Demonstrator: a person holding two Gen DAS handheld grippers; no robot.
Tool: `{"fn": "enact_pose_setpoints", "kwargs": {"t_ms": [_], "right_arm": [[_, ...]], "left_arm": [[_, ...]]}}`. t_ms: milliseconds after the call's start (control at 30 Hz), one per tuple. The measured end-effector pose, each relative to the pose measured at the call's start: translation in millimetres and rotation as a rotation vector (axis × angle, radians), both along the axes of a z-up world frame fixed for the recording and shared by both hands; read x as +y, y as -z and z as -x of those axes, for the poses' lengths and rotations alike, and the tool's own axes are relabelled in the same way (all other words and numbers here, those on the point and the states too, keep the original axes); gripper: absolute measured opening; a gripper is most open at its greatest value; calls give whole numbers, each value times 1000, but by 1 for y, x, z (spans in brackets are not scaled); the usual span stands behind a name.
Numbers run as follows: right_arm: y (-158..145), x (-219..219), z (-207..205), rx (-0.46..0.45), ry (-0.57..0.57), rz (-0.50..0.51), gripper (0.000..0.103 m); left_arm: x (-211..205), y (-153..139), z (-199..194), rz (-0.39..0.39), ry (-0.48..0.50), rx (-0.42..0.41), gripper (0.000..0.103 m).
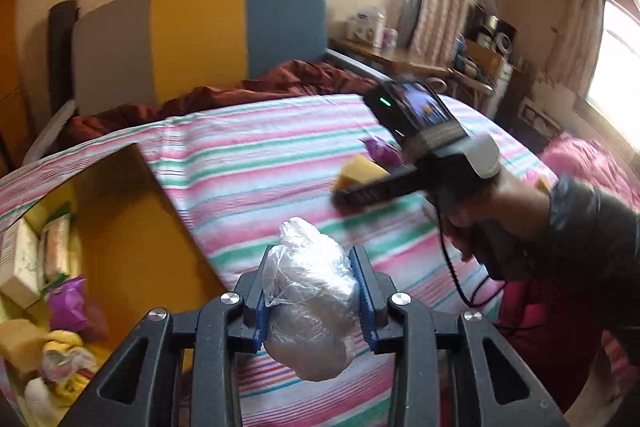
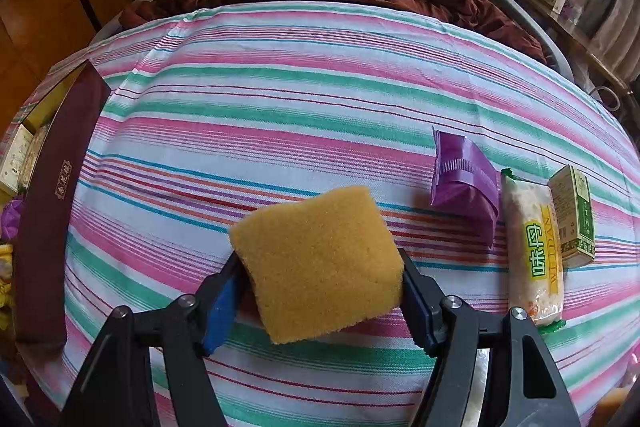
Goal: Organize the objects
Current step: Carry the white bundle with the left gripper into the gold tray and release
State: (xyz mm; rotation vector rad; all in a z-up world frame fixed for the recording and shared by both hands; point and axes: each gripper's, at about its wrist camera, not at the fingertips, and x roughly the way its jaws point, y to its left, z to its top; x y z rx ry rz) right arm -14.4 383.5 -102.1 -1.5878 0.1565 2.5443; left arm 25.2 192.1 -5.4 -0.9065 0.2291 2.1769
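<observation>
Sponge, a soft yellow foam block [image 2: 320, 259], was clenched flank-to-flank by the right gripper [image 2: 320, 279] above the striped bedsheet [image 2: 280, 107], box [image 2: 52, 195] at nine o'clock; the left gripper [image 1: 312, 299] pinched a crinkly clear plastic bundle [image 1: 310, 299], judged light and squashable.

- Bed sheet [image 2: 280, 99]: pink, green, white stripes, thin red and blue lines.
- Sponge [image 2: 320, 267]: mustard yellow.
- Snack packet [image 2: 464, 183]: purple.
- Long wrapper [image 2: 534, 259]: whitish, yellow band, green lettering.
- Small carton [image 2: 574, 215]: green and cream.
- Box [image 2: 52, 203]: maroon outside, yellow inside.
- Headboard [image 1: 200, 35]: grey, yellow, blue panels.
- Bagged bundle [image 1: 312, 303]: clear, silvery.
</observation>
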Motion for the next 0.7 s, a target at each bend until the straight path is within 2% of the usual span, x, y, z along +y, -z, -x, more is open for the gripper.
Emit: {"fn": "enact_pose_setpoints", "kwargs": {"t_ms": [133, 333, 500, 700], "right_arm": [[0, -1, -1, 7, -5, -15, 71], [1, -2, -1, 11, -7, -24, 71], [1, -3, -2, 16, -3, -29, 72], [1, -4, -4, 20, 0, -36, 72]], "left_arm": [[-38, -13, 26, -5, -155, 37, 34], [-88, -18, 58, 61, -358, 99, 34], [-111, -14, 75, 90, -442, 96, 35], [-120, -11, 83, 124, -472, 85, 35]]}}
